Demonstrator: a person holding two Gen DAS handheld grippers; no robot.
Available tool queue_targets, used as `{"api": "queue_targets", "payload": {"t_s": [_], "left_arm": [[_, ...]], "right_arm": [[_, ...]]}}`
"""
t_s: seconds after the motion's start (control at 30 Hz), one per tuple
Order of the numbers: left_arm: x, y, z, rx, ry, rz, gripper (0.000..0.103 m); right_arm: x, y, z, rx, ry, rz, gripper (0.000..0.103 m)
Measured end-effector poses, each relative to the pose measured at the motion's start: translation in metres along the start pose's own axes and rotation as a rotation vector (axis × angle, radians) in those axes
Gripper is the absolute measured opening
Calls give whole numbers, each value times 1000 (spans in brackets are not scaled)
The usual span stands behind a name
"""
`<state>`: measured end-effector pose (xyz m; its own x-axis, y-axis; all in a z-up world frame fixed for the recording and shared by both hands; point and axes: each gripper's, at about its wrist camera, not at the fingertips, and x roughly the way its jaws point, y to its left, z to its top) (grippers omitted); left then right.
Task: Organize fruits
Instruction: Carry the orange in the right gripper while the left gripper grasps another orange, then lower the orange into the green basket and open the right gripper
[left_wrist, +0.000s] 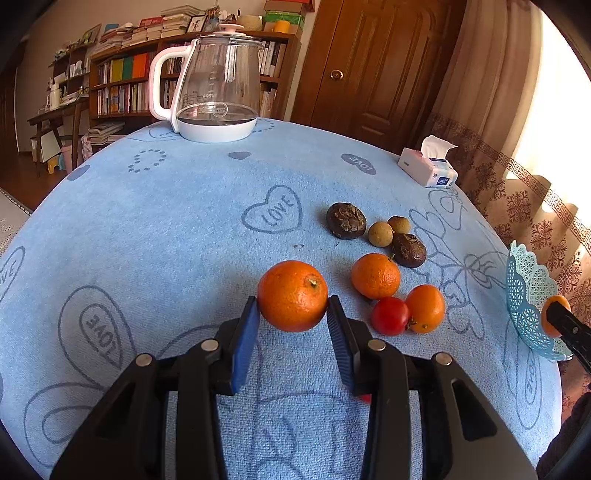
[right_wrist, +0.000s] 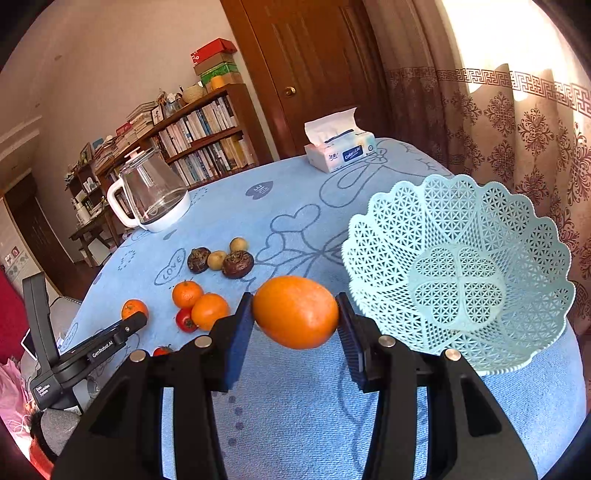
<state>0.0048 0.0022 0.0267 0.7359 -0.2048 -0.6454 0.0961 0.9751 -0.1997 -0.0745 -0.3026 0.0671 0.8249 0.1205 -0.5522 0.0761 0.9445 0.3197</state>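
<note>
Left gripper clamped on a round orange, blue pads pressing its flanks at the widest girth, fruit lifted clear of the blue tablecloth. Right gripper likewise pinching an oval orange fruit across its long axis, held off the cloth just beside the empty pale-green lattice basket, near its rim. Remaining on the cloth: two mandarins with a small red tomato-like fruit touching the nearer one, then two dark wrinkled fruits and two small tan round fruits in a tight cluster farther back. Glass kettle and tissue pack at the far edge, well apart from the fruit.

Handling, as judged: citrus light, firm under a slightly yielding peel, smooth and rounded, hence apt to roll or squirt from a grip set off-centre; best taken across the equator with moderate pressure. Red fruit and wrinkled dark fruits probably softer, easily bruised or split. Basket light, likely to slide if nudged; gentle lowering into the bowl preferable to dropping.
</note>
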Motion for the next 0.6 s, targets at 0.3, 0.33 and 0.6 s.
{"api": "queue_targets", "payload": {"t_s": [0.3, 0.33, 0.6], "left_arm": [[0, 0, -1, 0, 0, 11, 38], [0, 0, -1, 1, 0, 13, 38], [1, -9, 0, 44, 2, 39, 38]], "right_arm": [[-4, -60, 10, 58, 8, -176, 46], [-2, -67, 9, 69, 19, -186, 46], [-3, -94, 4, 140, 20, -240, 55]]}}
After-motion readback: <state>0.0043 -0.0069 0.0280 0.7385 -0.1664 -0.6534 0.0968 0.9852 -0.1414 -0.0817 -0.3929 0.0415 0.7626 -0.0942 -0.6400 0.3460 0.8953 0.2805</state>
